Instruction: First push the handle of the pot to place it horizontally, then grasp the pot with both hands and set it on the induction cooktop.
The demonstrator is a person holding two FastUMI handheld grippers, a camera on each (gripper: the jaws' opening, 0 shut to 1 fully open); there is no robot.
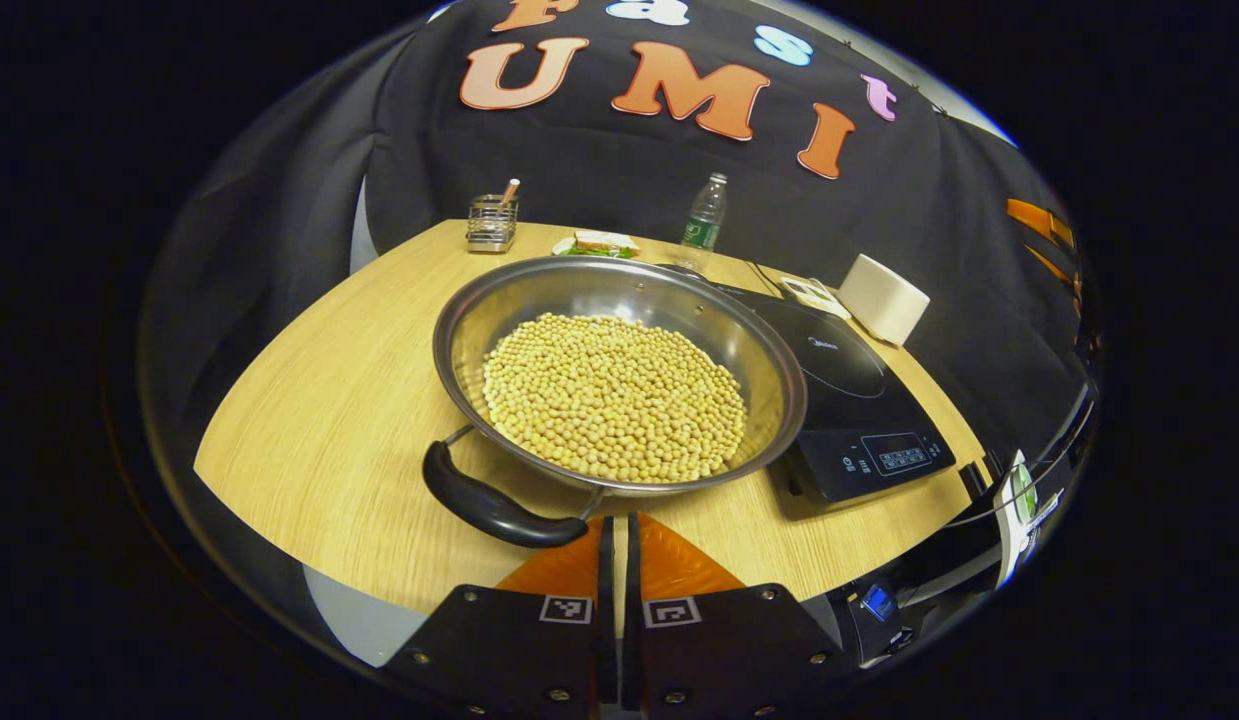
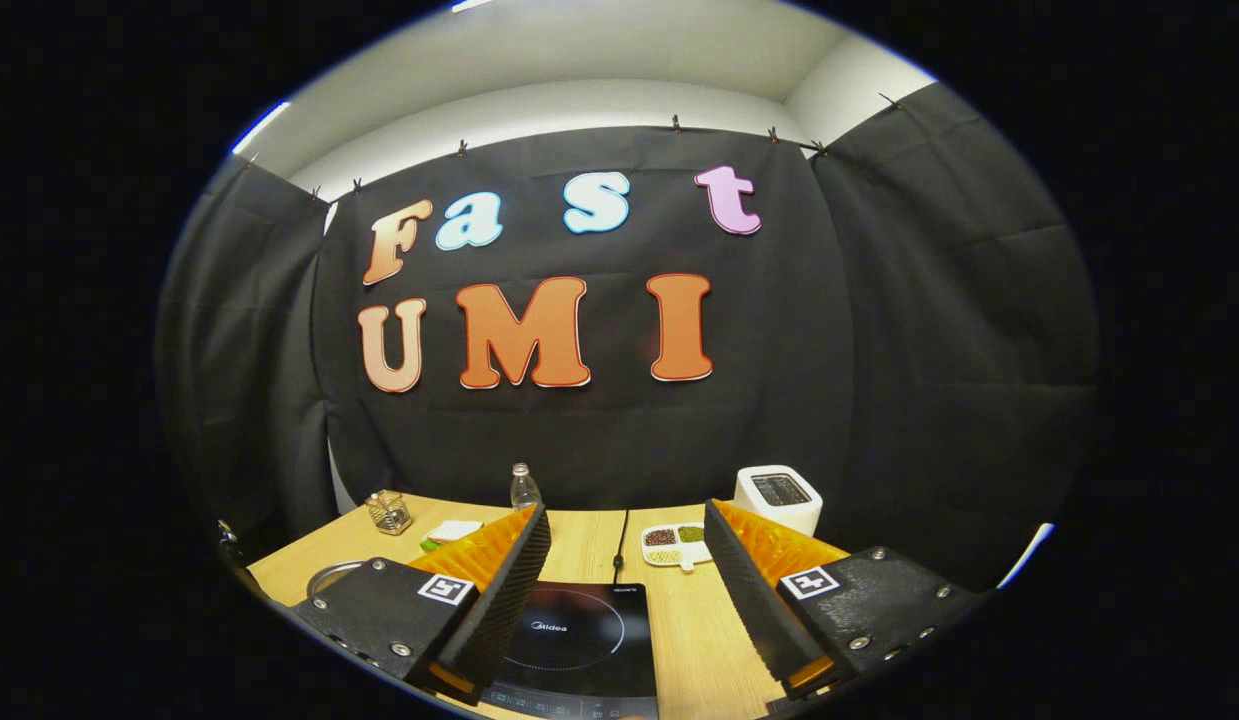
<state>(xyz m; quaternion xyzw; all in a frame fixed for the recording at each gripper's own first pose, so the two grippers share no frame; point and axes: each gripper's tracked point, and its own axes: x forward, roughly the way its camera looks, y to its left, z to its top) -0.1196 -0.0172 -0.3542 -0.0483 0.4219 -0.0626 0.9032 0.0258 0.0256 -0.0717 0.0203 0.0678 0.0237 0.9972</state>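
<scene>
A: Starting at the left, what's on the wooden table [image 1: 309,400]?

B: The steel pot [image 1: 619,375], full of soybeans [image 1: 614,395], sits left of the induction cooktop [image 1: 849,400], its far rim overlapping the cooker's edge. Its black handle [image 1: 494,505] sticks out at the near-left, running diagonally instead of level.

A: And the left gripper [image 1: 616,545]?

B: Clenched, fingers pressed together with nothing between them, tips just right of the handle's near end (touching or a hair apart, I cannot tell). That gripper is clearly the nearer one, so I'd judge the push is its job, swinging the handle sideways until it lies horizontal.

A: The right gripper [image 2: 629,590]?

B: Released, jaws spread wide and raised above the cooktop, the pot's rim at its lower left
</scene>
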